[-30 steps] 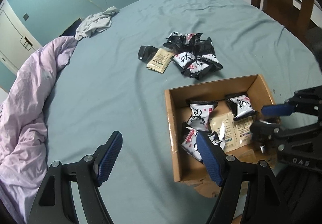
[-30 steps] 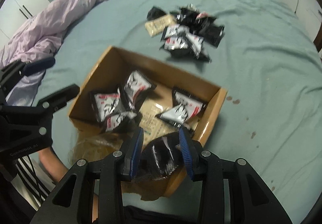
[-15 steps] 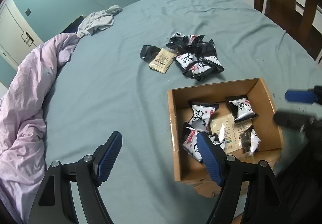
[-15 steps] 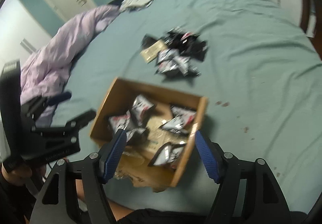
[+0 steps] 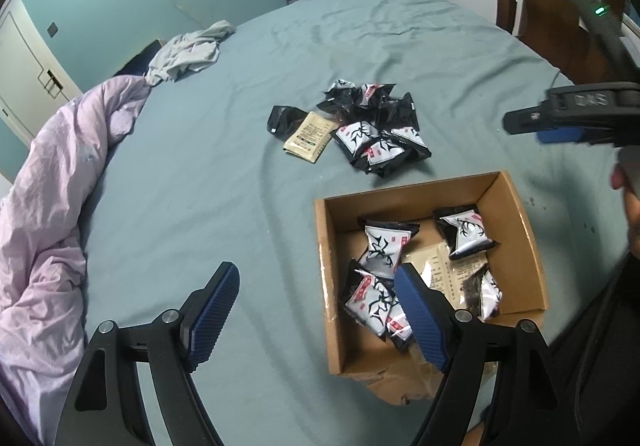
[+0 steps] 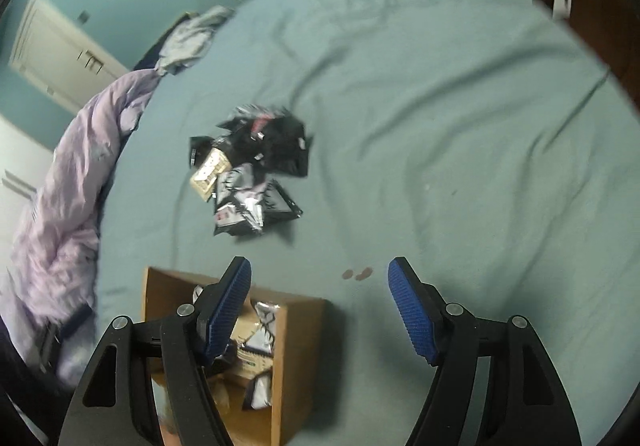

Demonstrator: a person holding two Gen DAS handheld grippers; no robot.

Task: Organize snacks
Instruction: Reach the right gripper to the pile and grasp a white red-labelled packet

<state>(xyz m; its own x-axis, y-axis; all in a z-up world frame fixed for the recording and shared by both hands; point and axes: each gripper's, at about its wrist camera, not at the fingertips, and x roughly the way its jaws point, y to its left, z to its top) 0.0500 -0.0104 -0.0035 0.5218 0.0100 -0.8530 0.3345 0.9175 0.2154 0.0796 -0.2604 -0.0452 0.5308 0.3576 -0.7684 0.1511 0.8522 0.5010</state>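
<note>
The left hand-held gripper (image 5: 316, 310) points down at a slant. Its two blue pads are far apart and nothing is between them. The right hand-held gripper (image 6: 320, 310) also tips down. Its jaws have just been opening, and now its blue pads stand wide apart with nothing between them. In the left wrist view, the right hand-held gripper shows at the right edge, up high, with a bit of the person's hand (image 5: 628, 185) just below it.
</note>
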